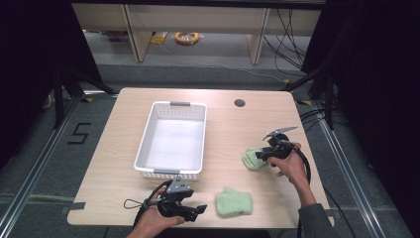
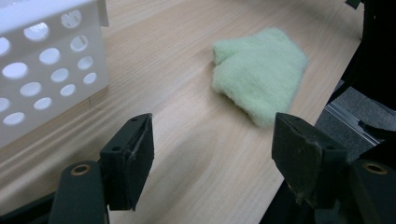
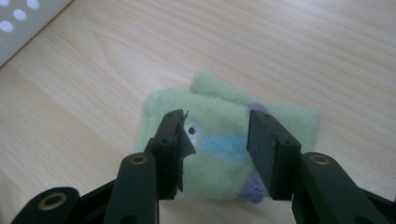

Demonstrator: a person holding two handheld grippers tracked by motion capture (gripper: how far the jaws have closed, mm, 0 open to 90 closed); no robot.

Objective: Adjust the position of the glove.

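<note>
High view, wooden table (image 1: 223, 124), grey floor (image 1: 218, 74)

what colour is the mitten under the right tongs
Pale green mitten with a blue patch and purple spots, clearest in the right gripper view.

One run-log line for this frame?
left gripper: open, short of plain mitten | right gripper: open over patterned mitten, no grip | basket: empty

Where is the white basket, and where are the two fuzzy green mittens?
white basket (image 1: 146, 137), high view, on its left wall.
plain green mitten (image 1: 234, 203), high view, on its middle.
green mitten with a blue patch (image 3: 224, 147), right gripper view, on the blue patch.
</note>
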